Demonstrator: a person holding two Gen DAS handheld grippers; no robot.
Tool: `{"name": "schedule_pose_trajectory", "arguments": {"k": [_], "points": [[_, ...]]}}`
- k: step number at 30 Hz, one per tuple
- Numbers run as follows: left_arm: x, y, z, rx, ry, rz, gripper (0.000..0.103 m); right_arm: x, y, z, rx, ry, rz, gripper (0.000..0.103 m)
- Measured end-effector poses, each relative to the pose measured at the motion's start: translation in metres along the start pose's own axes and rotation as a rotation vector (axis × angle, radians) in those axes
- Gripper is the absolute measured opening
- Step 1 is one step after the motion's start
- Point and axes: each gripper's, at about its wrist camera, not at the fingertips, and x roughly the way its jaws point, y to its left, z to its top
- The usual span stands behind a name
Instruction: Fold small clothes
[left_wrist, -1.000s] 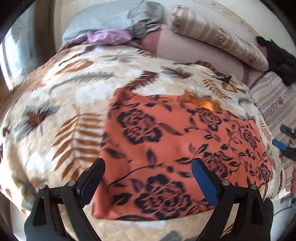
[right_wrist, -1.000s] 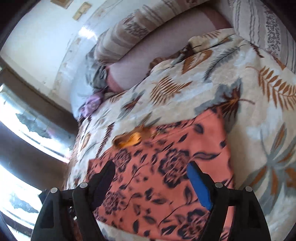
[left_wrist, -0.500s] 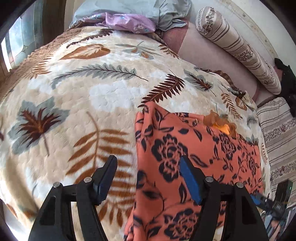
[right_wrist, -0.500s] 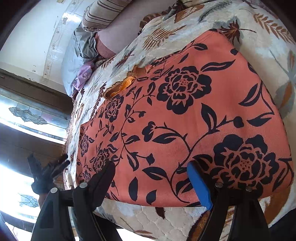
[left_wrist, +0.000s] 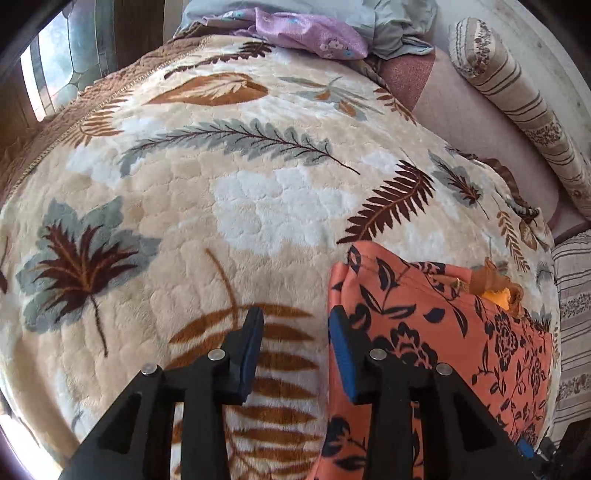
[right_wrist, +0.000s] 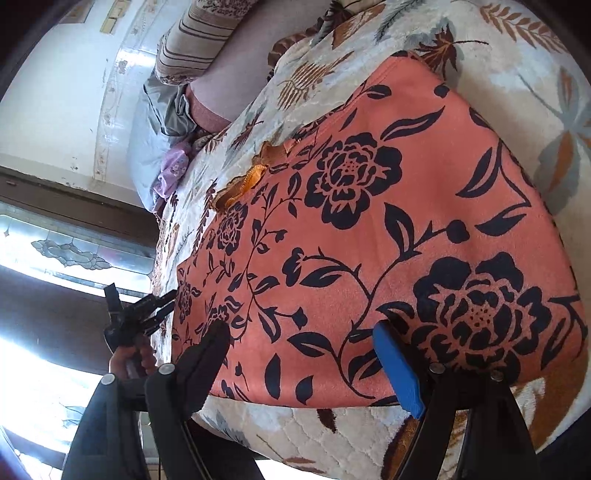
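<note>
An orange garment (left_wrist: 424, 332) printed with dark flowers lies flat on the leaf-patterned blanket (left_wrist: 221, 206), with a yellow-orange frill (left_wrist: 495, 291) at its far edge. My left gripper (left_wrist: 295, 332) hangs over the garment's left edge. Its jaws are closing, and only blanket shows between them, the cloth's edge lying by the blue-padded finger (left_wrist: 341, 350). In the right wrist view the garment (right_wrist: 369, 221) fills the middle. My right gripper (right_wrist: 303, 336) stands open over its near edge, gripping nothing. The left gripper (right_wrist: 136, 314) and the hand holding it show at the left.
Lilac and grey clothes (left_wrist: 314, 33) are heaped at the bed's far end beside a striped bolster (left_wrist: 517, 103). A striped cover (left_wrist: 572, 314) lies to the right. A patterned glass window (right_wrist: 70, 251) stands past the bed's left side. The blanket's edge drops off just below the right gripper.
The left gripper has slid left across the garment to its left edge and its jaws have narrowed. The right gripper has dropped closer to the garment's near edge, jaws unchanged.
</note>
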Motion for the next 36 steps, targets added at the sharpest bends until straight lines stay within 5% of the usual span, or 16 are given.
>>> {"name": "schedule_pose_trajectory", "arguments": {"k": [3,6,10,14,18,30,32,36], "points": [[-0.033,-0.011,-0.023,0.034,-0.077,-0.008,0.078,-0.021,-0.004,-0.014,0.050,-0.045,0.025,0.083],[-0.054,-0.036,-0.050,0.106,-0.104,-0.030,0.078,-0.046,-0.018,-0.033,0.133,-0.114,0.026,0.094],[-0.063,-0.078,-0.083,0.215,-0.093,-0.100,0.079,-0.068,-0.050,-0.048,0.265,-0.166,0.030,0.095],[-0.054,-0.120,-0.105,0.338,-0.070,-0.103,0.079,-0.075,-0.080,-0.040,0.400,-0.220,0.069,0.095],[-0.041,-0.143,-0.110,0.349,-0.047,-0.089,0.079,-0.065,-0.099,-0.023,0.486,-0.238,0.107,0.096],[-0.035,-0.169,-0.110,0.363,-0.043,-0.046,0.079,-0.054,-0.084,0.000,0.402,-0.294,0.038,0.092],[-0.032,-0.171,-0.109,0.370,-0.039,-0.043,0.079,-0.053,-0.082,0.001,0.389,-0.288,0.024,0.080],[-0.028,-0.173,-0.106,0.369,-0.033,-0.042,0.079,-0.050,-0.083,0.002,0.379,-0.280,0.007,0.074]]}}
